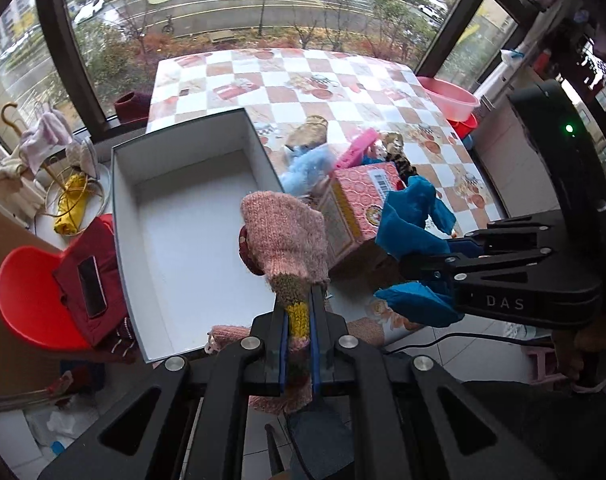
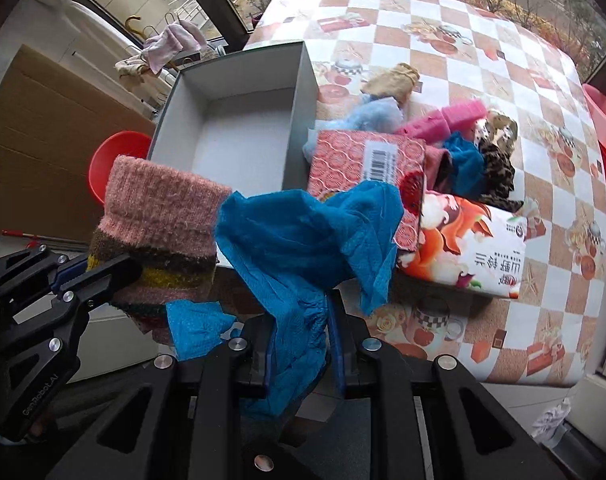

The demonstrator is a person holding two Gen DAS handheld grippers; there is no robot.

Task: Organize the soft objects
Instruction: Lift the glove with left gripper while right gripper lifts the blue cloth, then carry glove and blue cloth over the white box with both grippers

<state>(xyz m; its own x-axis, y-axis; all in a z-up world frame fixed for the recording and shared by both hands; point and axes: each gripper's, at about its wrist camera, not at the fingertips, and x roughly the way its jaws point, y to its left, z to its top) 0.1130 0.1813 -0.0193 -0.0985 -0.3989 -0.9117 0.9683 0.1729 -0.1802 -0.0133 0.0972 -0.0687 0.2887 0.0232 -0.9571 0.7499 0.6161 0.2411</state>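
Note:
My left gripper (image 1: 297, 300) is shut on a pink knitted sock (image 1: 287, 236) with brown and yellow stripes, held up just off the near right corner of the white open box (image 1: 191, 216). My right gripper (image 2: 299, 312) is shut on a crumpled blue cloth (image 2: 303, 236). In the left wrist view the right gripper (image 1: 399, 276) comes in from the right with the blue cloth (image 1: 413, 216). In the right wrist view the left gripper (image 2: 115, 270) holds the sock (image 2: 163, 224) at the left. A pile of soft things (image 2: 463, 140) lies on the checked table (image 2: 503, 80).
A pink patterned carton (image 2: 367, 160) and a printed white carton (image 2: 471, 248) stand right of the box. A red chair (image 1: 27, 292) with dark red clothing and a phone is at the left. A pink basin (image 1: 451, 96) sits off the table's right edge. Windows are behind.

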